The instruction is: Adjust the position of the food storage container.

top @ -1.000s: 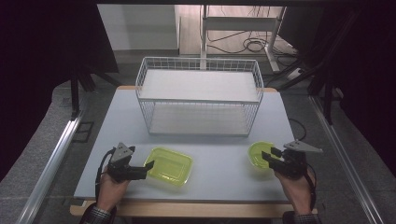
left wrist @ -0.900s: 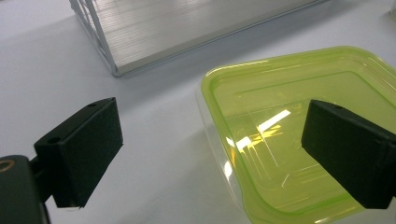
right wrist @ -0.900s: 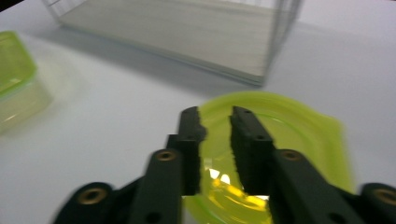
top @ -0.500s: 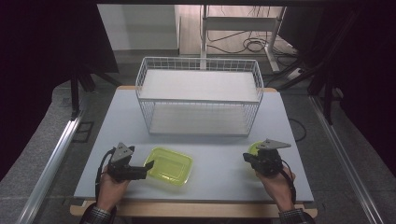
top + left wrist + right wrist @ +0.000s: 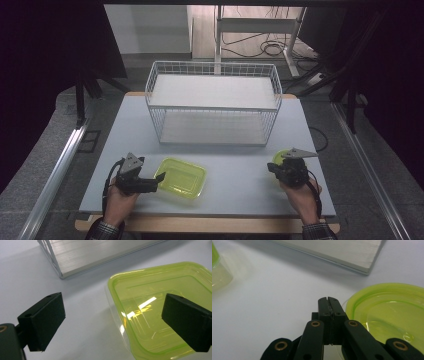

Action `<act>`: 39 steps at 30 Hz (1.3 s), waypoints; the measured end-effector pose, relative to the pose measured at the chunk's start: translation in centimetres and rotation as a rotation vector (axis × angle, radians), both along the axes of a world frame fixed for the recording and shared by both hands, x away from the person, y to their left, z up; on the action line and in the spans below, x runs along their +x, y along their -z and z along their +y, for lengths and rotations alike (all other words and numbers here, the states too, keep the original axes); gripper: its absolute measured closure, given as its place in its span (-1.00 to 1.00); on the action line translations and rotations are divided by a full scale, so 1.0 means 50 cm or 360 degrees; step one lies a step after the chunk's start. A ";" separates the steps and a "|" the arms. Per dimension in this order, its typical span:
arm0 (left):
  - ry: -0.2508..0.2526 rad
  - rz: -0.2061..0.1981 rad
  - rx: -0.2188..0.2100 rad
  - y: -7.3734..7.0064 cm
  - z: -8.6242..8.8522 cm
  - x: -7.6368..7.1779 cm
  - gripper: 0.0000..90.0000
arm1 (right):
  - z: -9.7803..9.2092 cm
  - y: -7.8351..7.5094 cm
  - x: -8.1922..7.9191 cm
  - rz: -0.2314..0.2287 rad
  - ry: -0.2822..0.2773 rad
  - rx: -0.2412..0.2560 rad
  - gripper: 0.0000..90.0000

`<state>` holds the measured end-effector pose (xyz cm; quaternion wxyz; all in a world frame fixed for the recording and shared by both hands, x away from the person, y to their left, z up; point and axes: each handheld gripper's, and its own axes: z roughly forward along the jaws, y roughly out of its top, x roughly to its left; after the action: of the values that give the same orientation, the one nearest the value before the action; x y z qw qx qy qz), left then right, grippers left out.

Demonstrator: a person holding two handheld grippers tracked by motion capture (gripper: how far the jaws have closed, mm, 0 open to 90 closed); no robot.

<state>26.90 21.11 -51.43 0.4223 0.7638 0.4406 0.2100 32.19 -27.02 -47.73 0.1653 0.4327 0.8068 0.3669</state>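
From my seat, the widest free stretch of the surface (image 5: 240,175) lies between the rectangular green container (image 5: 182,176) and the round green container (image 5: 281,158); either claw could cross there. The wire basket (image 5: 214,102) walls off the far middle, with bare strips of surface to its left and right. In front of the basket a band of bare surface runs the full width. The left claw (image 5: 112,322) stands spread, one jaw over bare surface, the other over the rectangular container, whose rim blocks a flat slide rightward. The right claw (image 5: 329,303) is pressed together, with the round container's rim just beside it on one side and bare surface on the other.
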 end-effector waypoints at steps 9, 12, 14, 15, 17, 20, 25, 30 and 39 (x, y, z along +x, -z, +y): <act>0.0013 0.0026 -0.0014 -0.002 -0.004 0.000 -0.89 | -0.035 -0.002 0.008 -0.0011 0.0082 0.0033 0.98; 0.0019 0.0042 -0.0006 -0.003 -0.007 0.000 -0.88 | -0.047 -0.002 0.011 -0.0009 0.0117 0.0049 0.98; 0.0013 0.0069 0.0014 -0.005 -0.010 0.001 -0.88 | -0.052 -0.002 0.012 -0.0008 0.0127 0.0052 0.98; 0.0009 0.0084 0.0027 -0.006 -0.011 0.001 -0.87 | -0.052 -0.002 0.012 -0.0010 0.0129 0.0054 0.98; 0.0025 0.0092 0.0051 -0.015 -0.010 -0.002 -0.87 | -0.046 -0.003 0.009 -0.0026 0.0118 0.0049 0.98; 0.0037 0.0073 -0.0001 -0.022 0.001 -0.007 -0.70 | -0.035 -0.004 0.004 -0.0039 0.0079 0.0033 0.93; 0.0047 0.0059 -0.0021 -0.027 0.029 -0.012 -0.15 | -0.020 0.000 -0.001 -0.0037 0.0039 0.0013 0.84; 0.0073 0.0175 -0.0006 -0.010 0.064 -0.003 0.56 | -0.003 0.004 -0.010 -0.0032 -0.0017 0.0017 0.69; 0.0243 0.0401 0.0149 0.023 0.041 0.016 1.00 | 0.022 0.010 -0.023 0.0005 -0.0100 0.0047 0.61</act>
<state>27.71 23.16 -52.60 0.3424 0.8343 0.4205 0.0999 31.04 -25.91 -48.25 0.1462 0.4100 0.8148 0.3830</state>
